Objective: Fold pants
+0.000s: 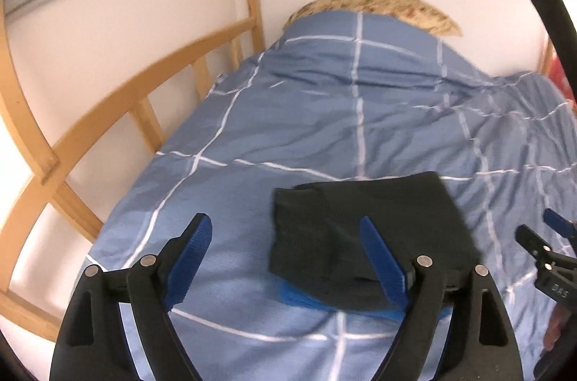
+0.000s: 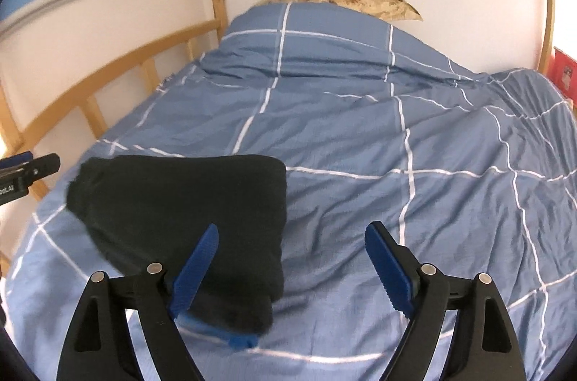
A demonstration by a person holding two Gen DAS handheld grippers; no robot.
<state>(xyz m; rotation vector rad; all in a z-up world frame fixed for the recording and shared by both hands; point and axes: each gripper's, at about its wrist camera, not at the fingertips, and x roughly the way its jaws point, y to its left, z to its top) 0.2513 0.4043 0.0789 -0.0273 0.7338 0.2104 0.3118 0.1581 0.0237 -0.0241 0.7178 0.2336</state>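
Dark, soft cloth is what the left wrist view shows first: the pants (image 1: 371, 236), already folded into a compact rectangular bundle, lie on the blue checked duvet (image 1: 288, 128) just ahead of the left gripper (image 1: 285, 258) and off to its right side. The right-hand pad (image 1: 382, 260) crosses in front of the bundle, the other pad stands over bare duvet, and the jaws are spread wide with nothing clamped between them. A strip of blue tape (image 1: 295, 300) peeks out under the bundle's near edge. At the far right edge the right gripper (image 1: 541, 244) shows only in part. A wooden bed rail (image 1: 119, 107) runs along the left, and a patterned pillow (image 1: 404, 6) lies at the head of the bed.

From the right wrist view, the pants (image 2: 180, 211) sit ahead and to the left of the right gripper (image 2: 292, 258), whose jaws are likewise wide apart and empty; the left pad overlaps the bundle's near corner in the picture, though contact cannot be confirmed.

The fabric looks light, limp and thick in its layers, so it would likely sag or unfold if lifted by one corner. A better hold, I judge, is along the folded edges, pinching all layers together from both sides.
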